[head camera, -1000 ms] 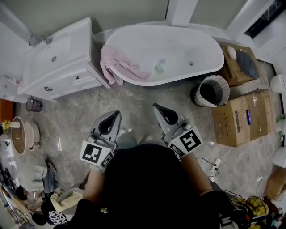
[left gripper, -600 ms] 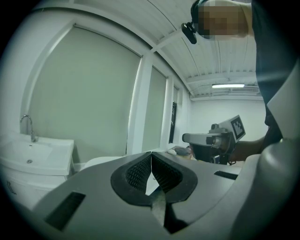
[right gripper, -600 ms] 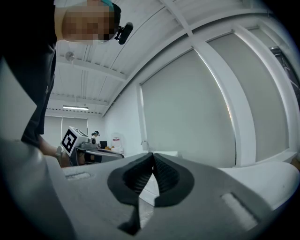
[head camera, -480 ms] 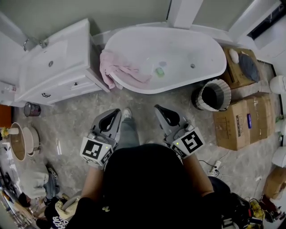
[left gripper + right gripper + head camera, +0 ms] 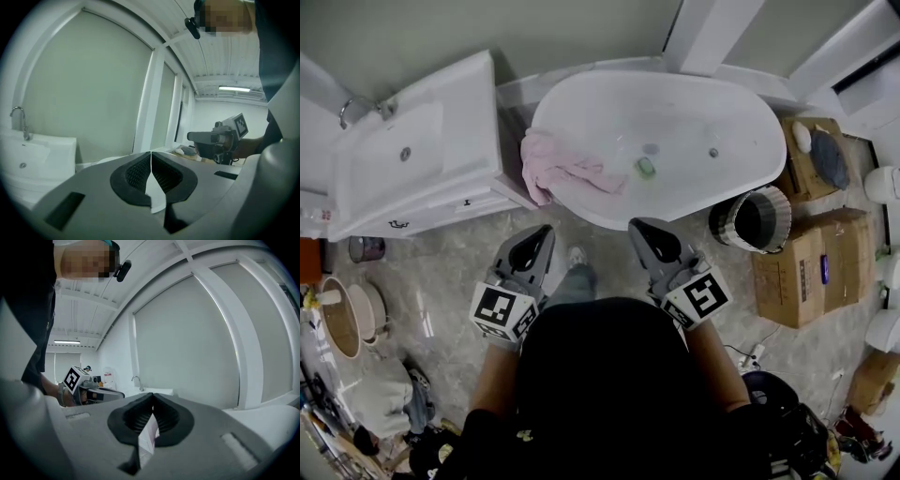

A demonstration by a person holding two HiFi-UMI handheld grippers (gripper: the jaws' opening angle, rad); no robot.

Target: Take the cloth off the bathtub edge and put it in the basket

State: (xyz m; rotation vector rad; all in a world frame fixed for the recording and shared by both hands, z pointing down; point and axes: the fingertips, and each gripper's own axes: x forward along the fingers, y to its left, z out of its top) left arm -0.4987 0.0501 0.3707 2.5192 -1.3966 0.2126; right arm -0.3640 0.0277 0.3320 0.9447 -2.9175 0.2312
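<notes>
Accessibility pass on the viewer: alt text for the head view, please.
From above, a person holds the shut left gripper and right gripper toward a white bathtub with a pink cloth draped over its left edge. A ribbed basket stands on the floor right of the tub, a white vanity left of it.

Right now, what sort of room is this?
Looks like a bathroom: white oval freestanding bathtub, white vanity cabinet with sink and tap, pink cloth draped over the tub's edge.

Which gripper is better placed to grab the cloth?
Probably left: the left gripper sits directly below the cloth in the head view; the right gripper is farther off. Both shut, empty.
</notes>
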